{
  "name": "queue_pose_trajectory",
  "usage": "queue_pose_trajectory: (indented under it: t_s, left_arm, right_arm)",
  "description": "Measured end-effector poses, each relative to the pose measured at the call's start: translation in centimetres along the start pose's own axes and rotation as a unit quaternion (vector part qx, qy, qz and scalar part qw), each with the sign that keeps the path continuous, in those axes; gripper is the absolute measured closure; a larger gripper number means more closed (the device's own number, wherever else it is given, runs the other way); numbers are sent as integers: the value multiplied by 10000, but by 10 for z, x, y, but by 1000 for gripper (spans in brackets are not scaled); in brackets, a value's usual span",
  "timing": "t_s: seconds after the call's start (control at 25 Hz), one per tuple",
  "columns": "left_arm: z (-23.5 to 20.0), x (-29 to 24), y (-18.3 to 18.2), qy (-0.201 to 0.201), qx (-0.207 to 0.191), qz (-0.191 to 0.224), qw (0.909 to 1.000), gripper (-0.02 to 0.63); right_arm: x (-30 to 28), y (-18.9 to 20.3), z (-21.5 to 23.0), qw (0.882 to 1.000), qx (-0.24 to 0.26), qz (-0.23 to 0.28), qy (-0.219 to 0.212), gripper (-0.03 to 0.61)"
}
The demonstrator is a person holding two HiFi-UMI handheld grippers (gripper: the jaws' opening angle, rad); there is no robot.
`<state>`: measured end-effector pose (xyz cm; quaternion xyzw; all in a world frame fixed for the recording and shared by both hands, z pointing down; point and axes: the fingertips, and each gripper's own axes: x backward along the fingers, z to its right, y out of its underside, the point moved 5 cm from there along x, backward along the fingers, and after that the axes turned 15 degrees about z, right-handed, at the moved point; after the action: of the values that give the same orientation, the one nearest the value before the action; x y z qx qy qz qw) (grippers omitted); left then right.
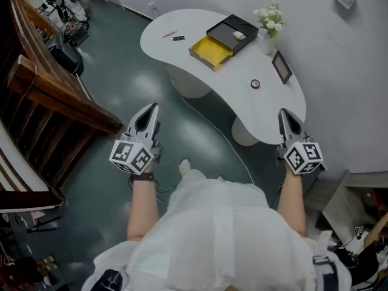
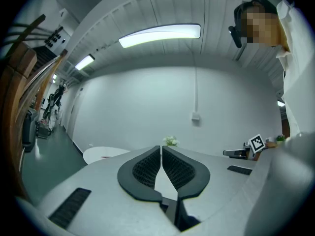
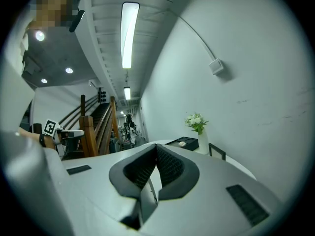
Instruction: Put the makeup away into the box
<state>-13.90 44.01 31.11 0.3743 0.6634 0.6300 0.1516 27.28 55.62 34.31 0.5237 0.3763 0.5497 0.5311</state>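
On the white curved table (image 1: 200,71) ahead stands a black box (image 1: 233,32) with a yellow tray (image 1: 210,51) pulled out beside it and a small white item (image 1: 239,36) inside. A red pencil (image 1: 169,34) and a short black tube (image 1: 178,38) lie at the table's left end. A round compact (image 1: 255,83) lies nearer me. My left gripper (image 1: 153,108) is shut and empty, held over the floor short of the table. My right gripper (image 1: 283,113) is also shut and empty, at the table's near edge. The right gripper view shows the box (image 3: 183,141) beyond its closed jaws.
A vase of white flowers (image 1: 270,23) and a small picture frame (image 1: 282,66) stand at the table's right side by the wall. A wooden stair railing (image 1: 54,96) runs along the left. A cable (image 1: 212,126) trails over the dark green floor.
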Motion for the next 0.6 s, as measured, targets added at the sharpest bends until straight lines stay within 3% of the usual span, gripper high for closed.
queue_pose_trajectory:
  t_s: [0.28,0.6]
  left_arm:
    - [-19,12,2,-218,24,-70,9997,588]
    - [-70,-10,5,-236,96,-58,9997,588]
  right_arm:
    - [-19,16,-11,9997,30,-203,-115,569]
    - [-76,29,-22,9994,69,-311,-130,569]
